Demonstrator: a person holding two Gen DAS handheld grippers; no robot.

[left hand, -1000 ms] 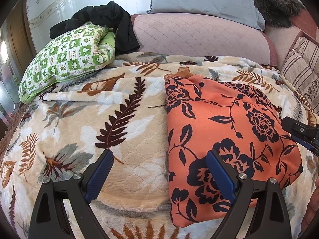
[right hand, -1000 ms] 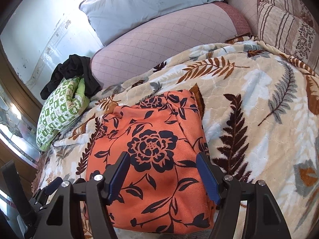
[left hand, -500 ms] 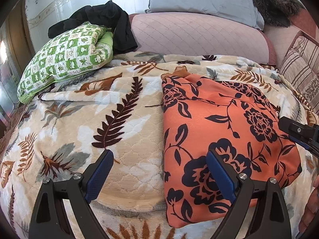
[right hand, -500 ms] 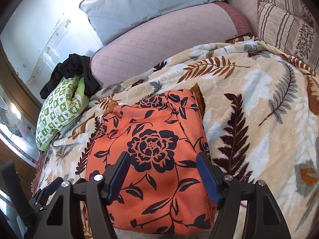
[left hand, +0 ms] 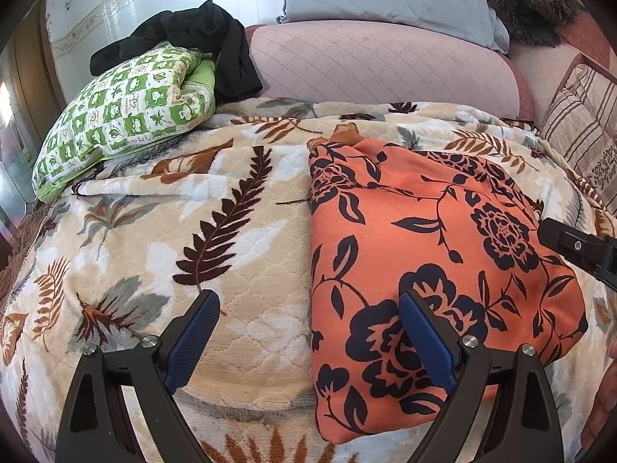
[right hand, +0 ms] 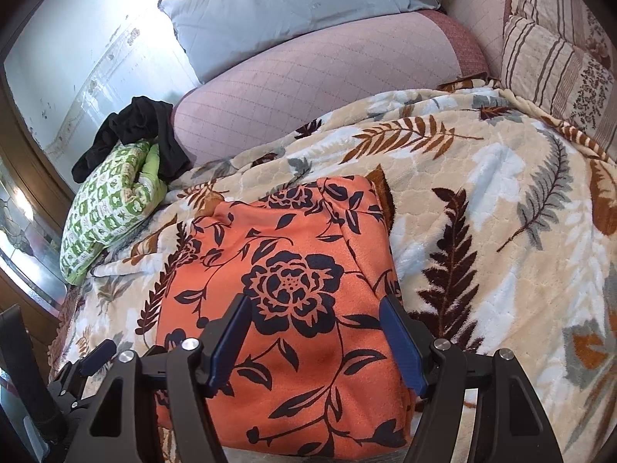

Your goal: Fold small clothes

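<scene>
The left gripper point(left hand: 308, 324) is wide open w/ nothing in it; the orange flower cloth point(left hand: 432, 239) lies folded on the leaf blanket point(left hand: 231, 208), under its right finger. The right gripper point(right hand: 314, 332) is open too, w/ the cloth point(right hand: 293, 289) flat below & between both fingers.

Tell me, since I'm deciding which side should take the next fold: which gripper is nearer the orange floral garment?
Right. The right gripper hangs over the orange floral garment, open jaws straddling its near part. The left gripper sits at its left edge, mostly over the leaf-print blanket.
</scene>
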